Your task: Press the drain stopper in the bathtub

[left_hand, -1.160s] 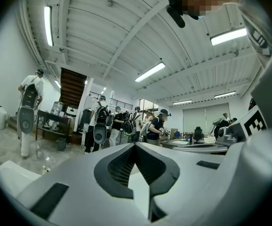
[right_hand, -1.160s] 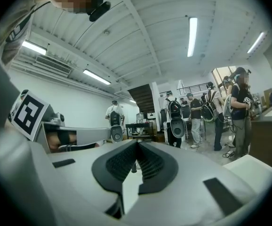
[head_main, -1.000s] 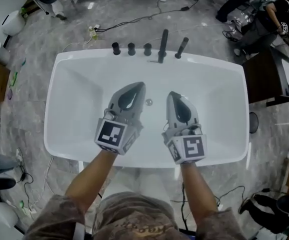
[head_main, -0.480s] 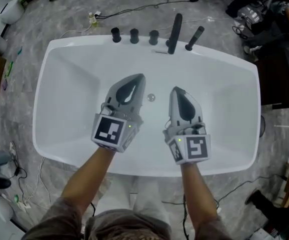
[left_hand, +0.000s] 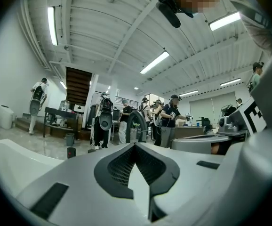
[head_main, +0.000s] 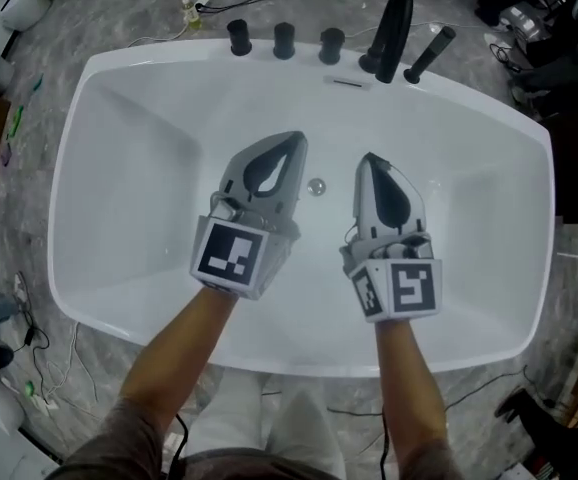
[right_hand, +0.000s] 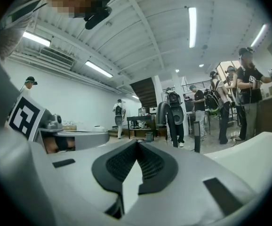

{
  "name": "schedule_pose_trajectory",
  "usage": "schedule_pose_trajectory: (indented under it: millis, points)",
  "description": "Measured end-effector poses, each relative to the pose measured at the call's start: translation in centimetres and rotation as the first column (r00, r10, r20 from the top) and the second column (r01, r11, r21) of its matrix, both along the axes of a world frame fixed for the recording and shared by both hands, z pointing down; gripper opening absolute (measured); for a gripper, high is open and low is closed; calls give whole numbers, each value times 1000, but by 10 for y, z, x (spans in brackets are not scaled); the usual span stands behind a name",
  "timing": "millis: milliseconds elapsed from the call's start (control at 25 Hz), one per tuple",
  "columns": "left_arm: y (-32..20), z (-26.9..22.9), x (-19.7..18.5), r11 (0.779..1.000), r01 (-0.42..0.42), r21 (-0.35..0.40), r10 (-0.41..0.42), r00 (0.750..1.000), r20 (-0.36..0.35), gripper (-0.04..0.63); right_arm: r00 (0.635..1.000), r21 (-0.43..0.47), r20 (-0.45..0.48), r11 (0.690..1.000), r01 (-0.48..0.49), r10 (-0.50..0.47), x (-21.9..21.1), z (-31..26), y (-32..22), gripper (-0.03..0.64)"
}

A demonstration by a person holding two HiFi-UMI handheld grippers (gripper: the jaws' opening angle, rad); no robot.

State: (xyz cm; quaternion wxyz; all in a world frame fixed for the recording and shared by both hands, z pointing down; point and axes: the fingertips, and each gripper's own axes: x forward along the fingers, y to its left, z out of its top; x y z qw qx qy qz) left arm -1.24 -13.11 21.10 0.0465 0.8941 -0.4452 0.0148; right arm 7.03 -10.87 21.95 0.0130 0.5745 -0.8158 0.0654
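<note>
Firstly, floor (head_main: 119, 18): grey marbled stone, showing on all sides of the tub; bathtub (head_main: 139, 188): white, freestanding, rounded rectangle, seen from steeply above, basin dry as far as can be told; left tool (head_main: 297, 140): grey shell with a black-and-white marker cube at its rear, held over the basin left of centre, tip towards the far rim; its own view (left_hand: 136, 145) shows the two jaws closed tip to tip with nothing between them; right tool (head_main: 369, 158): same build, held alongside and well apart from the left one; its own view (right_hand: 137, 143) shows the jaws likewise met and empty; spout (head_main: 394, 28): black, tall, on the far rim; hand shower (head_main: 429, 53): black, tilted, just right of the spout; knobs (head_main: 284, 38): three, black, in a row left of the spout; drain stopper (head_main: 316, 186): small round metal disc on the tub bottom, between the two tools, touched by neither.
</note>
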Motion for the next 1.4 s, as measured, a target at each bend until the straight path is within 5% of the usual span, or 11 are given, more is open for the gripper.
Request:
schedule_pose_trajectory:
  millis: [1080, 1400]
  points:
    - [-39, 197, 3, 1000, -20, 12, 20, 1000, 0, 0, 1000, 6, -25, 1000, 15, -15, -22, 200, -44, 0]
    - [-51, 262, 16, 1000, -15, -24, 15, 1000, -16, 0, 999, -67, -42, 997, 26, -29, -16, 275, -47, 0]
